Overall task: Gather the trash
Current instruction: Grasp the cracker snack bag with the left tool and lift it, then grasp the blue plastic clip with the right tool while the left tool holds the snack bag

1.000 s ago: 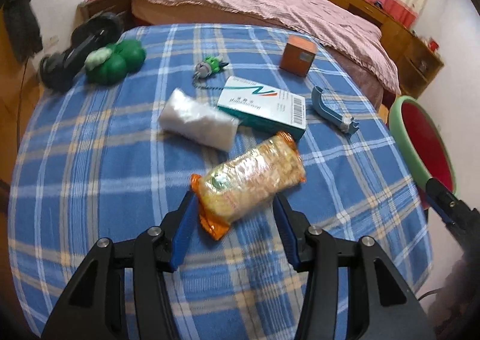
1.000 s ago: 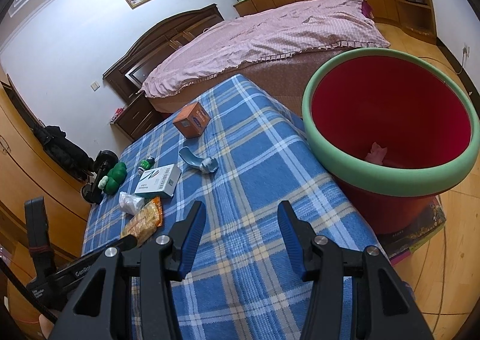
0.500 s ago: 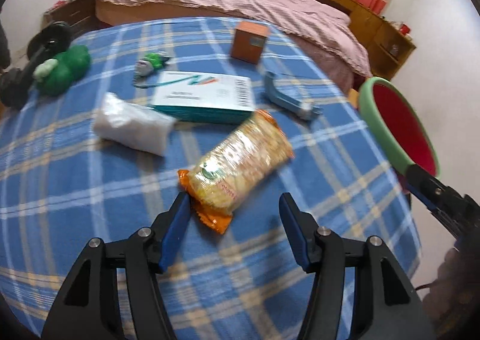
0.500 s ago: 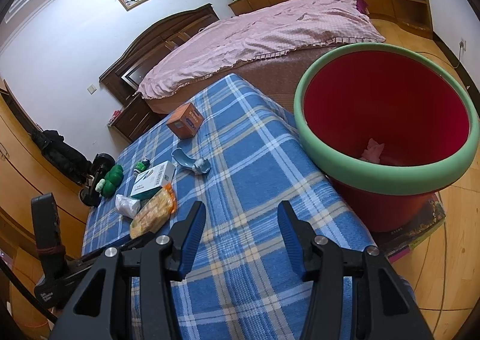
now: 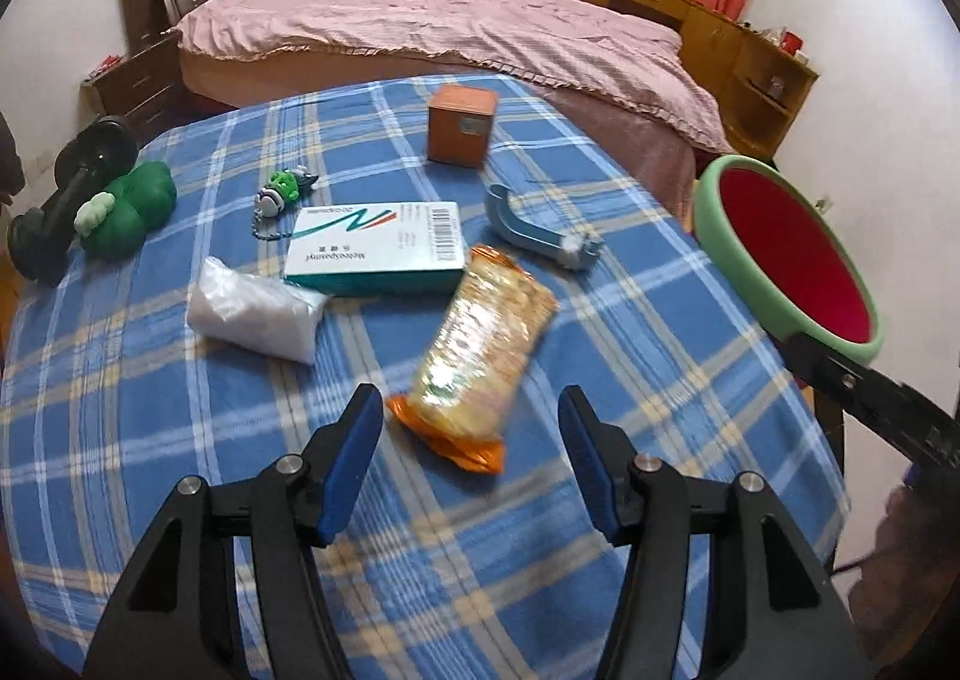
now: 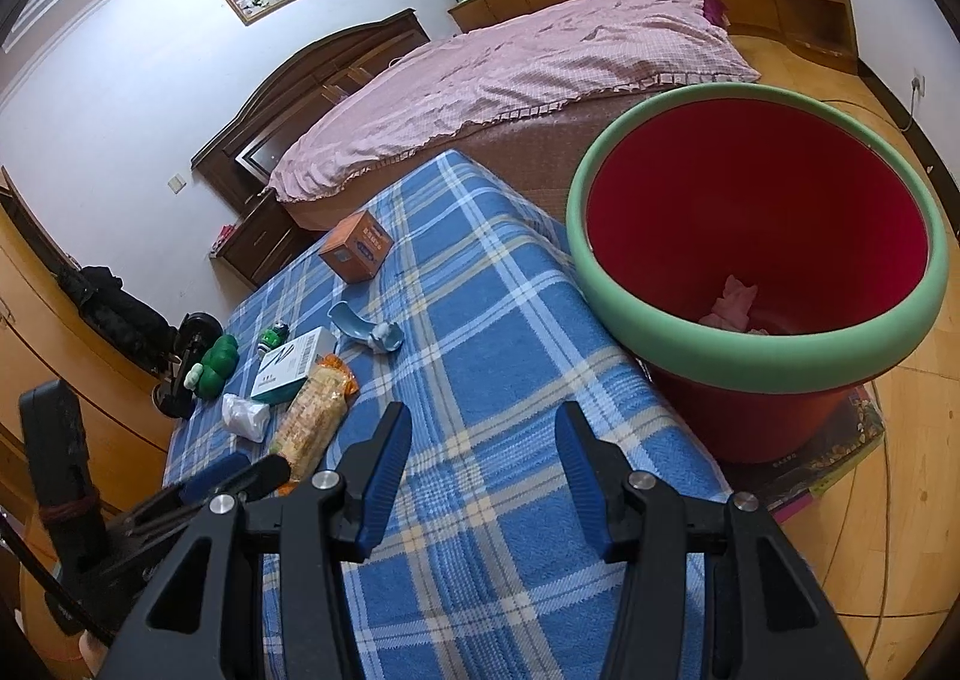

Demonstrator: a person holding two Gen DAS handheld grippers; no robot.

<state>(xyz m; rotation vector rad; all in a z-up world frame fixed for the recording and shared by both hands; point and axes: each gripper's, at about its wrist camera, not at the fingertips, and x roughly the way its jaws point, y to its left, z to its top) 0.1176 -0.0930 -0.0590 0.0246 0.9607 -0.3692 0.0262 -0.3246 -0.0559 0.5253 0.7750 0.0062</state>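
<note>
An orange snack packet [image 5: 485, 347] lies on the blue plaid table [image 5: 180, 428], its near end between the tips of my open left gripper [image 5: 471, 410]; it also shows in the right wrist view [image 6: 312, 416]. A crumpled white plastic bag [image 5: 255, 311] lies to its left, and a teal-and-white box [image 5: 378, 248] lies behind it. The red bin with a green rim [image 6: 756, 236] stands right of the table and holds a pink scrap [image 6: 729, 299]. My right gripper [image 6: 483, 455] is open and empty over the table's near right part.
An orange cube box [image 5: 461, 125], a blue shoehorn-like tool [image 5: 534, 230], a green keychain toy [image 5: 288, 188], a green plush [image 5: 129, 209] and a black dumbbell [image 5: 66, 200] also sit on the table. A bed with a pink cover [image 5: 450, 32] stands behind.
My left gripper has swung right and pulled back a little, so the snack packet now lies lengthwise ahead of the fingers. My right gripper has drifted slightly; the bin looks closer.
</note>
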